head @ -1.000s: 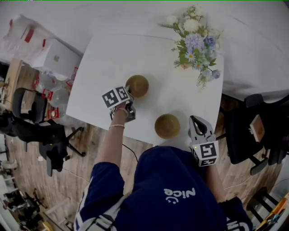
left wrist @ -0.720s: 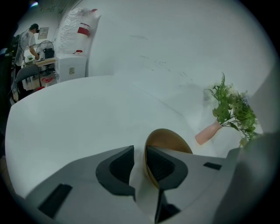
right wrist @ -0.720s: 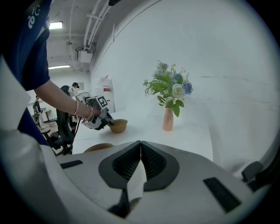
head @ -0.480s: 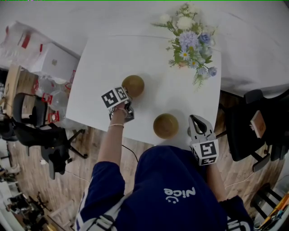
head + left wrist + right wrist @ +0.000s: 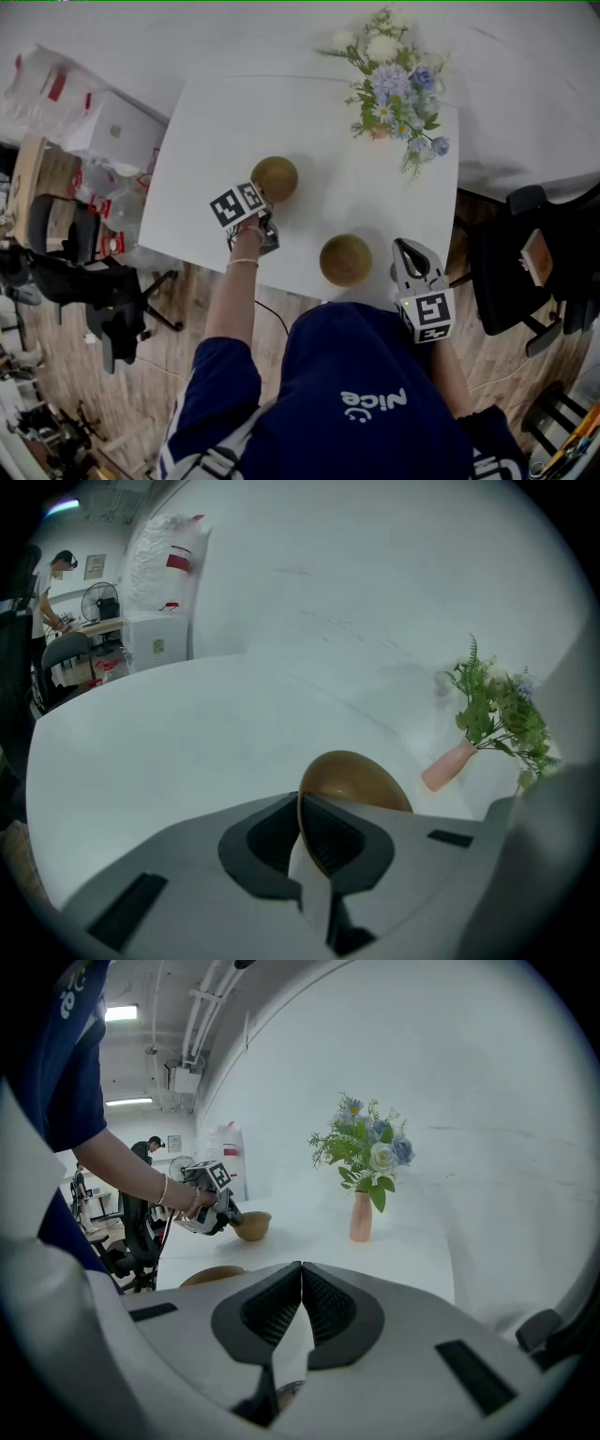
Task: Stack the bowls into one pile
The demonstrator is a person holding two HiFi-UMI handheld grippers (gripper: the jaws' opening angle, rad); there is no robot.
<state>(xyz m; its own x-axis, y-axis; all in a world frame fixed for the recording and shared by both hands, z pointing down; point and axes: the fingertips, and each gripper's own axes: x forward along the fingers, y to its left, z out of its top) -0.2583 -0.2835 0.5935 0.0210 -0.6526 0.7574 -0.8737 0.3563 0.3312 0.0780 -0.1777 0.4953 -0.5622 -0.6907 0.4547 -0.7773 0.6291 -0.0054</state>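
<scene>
Bowls, two brown ones, sit well apart on the white table. The far bowl is near the table's middle, and the near bowl is close to the edge by the person. The left gripper has just been closing its jaws. In the left gripper view they stand almost together with the thin near rim of the far bowl pinched between the pads. That bowl seems to rest on the tabletop, though the contact underneath is hard to make out. The right gripper is at the table's edge just beside the near bowl and apart from it. In the right gripper view its jaws are pressed together with nothing between them. A pink vase of flowers stands at the table's far right corner, well clear of both bowls.
</scene>
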